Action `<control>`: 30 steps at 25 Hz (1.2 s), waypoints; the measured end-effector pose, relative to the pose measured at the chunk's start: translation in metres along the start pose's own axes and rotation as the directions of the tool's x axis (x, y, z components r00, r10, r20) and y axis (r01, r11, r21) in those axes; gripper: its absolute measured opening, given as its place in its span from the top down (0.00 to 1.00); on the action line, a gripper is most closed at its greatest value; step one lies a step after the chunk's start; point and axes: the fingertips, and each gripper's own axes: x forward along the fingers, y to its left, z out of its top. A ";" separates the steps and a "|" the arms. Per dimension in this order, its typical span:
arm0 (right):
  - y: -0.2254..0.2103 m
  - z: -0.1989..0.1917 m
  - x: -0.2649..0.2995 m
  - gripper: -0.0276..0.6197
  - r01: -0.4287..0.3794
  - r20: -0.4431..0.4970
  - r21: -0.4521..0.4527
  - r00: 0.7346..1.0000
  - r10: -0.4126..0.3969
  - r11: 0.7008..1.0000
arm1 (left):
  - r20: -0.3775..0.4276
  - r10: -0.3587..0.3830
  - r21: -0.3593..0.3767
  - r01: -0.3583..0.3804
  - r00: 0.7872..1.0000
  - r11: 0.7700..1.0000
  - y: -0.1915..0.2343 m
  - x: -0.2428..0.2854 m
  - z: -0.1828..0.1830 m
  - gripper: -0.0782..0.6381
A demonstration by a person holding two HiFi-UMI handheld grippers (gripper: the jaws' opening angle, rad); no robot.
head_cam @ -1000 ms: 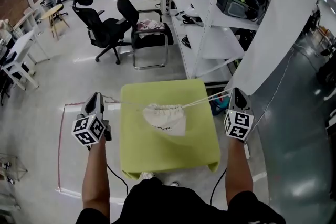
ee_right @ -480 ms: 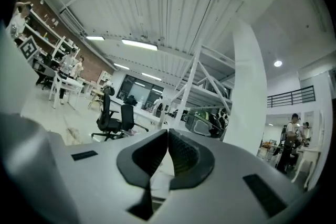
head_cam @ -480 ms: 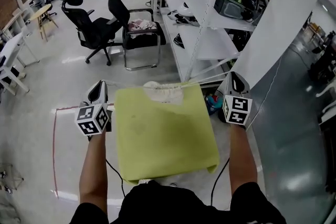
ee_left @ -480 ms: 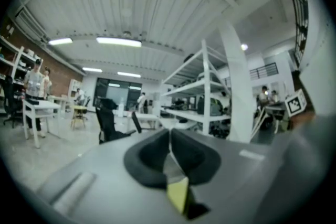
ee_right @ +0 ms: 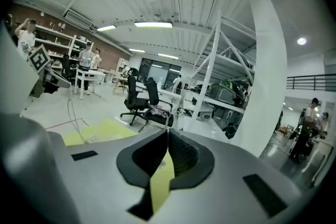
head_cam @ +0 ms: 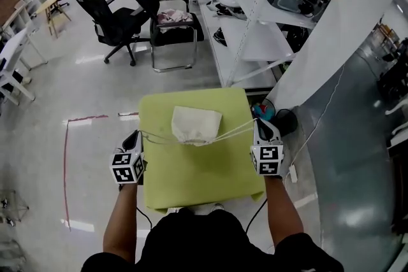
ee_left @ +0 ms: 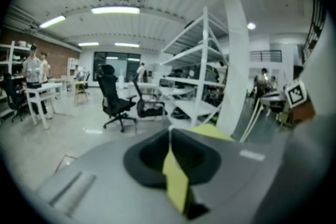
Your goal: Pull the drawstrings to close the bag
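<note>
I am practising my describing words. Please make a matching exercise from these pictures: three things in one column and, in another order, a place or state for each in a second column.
Things:
1. white cloth drawstring bag
2. black wheeled office chair
3. left gripper

Places or states:
A. shut on a thin white drawstring
B. lying on the yellow-green square table
C. standing on the floor beyond the table

Pairs: 1-B, 2-C, 3-A

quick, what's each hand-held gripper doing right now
left hand-held gripper: closed, holding the left drawstring
right hand-held gripper: closed, holding the right drawstring
</note>
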 end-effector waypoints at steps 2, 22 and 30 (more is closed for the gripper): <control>0.012 -0.020 -0.001 0.94 -0.039 -0.019 0.024 0.999 0.039 0.999 | -0.045 0.007 -0.013 -0.007 0.999 1.000 -0.007 -0.004 -0.023 0.87; 0.069 -0.191 -0.051 0.64 -0.281 -0.327 0.173 0.888 0.324 0.944 | -0.365 0.111 -0.084 -0.151 0.924 0.985 -0.040 -0.078 -0.191 0.51; 0.072 -0.148 -0.063 0.66 -0.314 -0.187 0.143 0.923 0.338 0.938 | -0.236 0.126 -0.068 -0.146 0.964 0.987 -0.057 -0.088 -0.153 0.52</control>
